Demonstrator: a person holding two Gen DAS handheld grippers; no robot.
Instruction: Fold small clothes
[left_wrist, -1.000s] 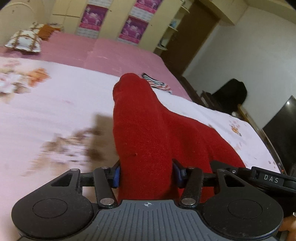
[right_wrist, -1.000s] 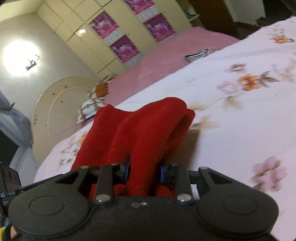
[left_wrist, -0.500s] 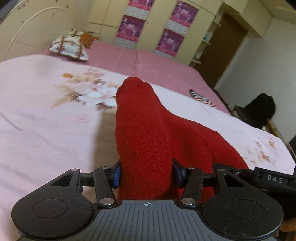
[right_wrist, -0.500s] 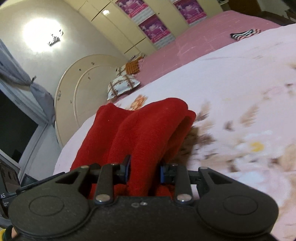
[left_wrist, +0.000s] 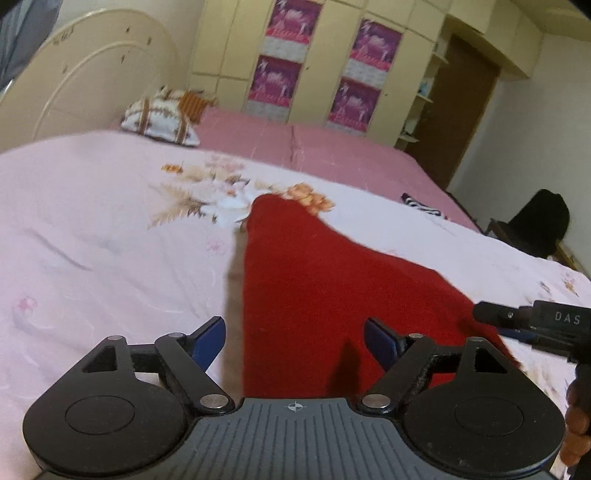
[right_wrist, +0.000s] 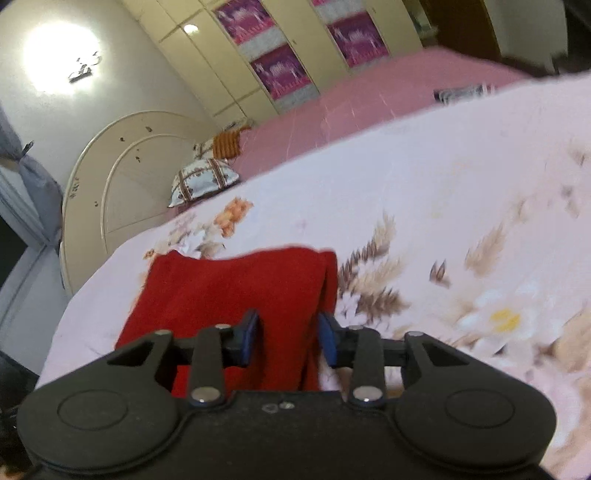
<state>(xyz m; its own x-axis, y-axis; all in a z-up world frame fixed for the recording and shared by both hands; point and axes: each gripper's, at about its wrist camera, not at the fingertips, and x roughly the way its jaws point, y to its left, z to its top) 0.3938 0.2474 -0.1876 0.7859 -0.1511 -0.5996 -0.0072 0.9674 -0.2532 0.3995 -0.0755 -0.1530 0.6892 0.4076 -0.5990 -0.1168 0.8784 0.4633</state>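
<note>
With jaws just opening, left claw (left_wrist: 294, 341) wide around red garment (left_wrist: 314, 295), right claw (right_wrist: 289, 338) narrower, seemingly released.

The cloth (left_wrist: 317, 295) lies flat on the bed (left_wrist: 92, 229), spreading from a narrow far end toward the cameras. In the left wrist view the left gripper (left_wrist: 294, 338) straddles its near edge, fingers (left_wrist: 208, 338) apart on either side, with the right gripper (left_wrist: 532, 321) at the cloth's right edge. In the right wrist view the right gripper (right_wrist: 288, 338) sits over the cloth's (right_wrist: 236, 291) near right corner. A pillow (left_wrist: 159, 120) rests at the bed's far left, before the headboard (left_wrist: 85, 96). The wardrobe (left_wrist: 314, 62) stands behind the bed, and a striped item (left_wrist: 421, 206) lies far right on it.
</note>
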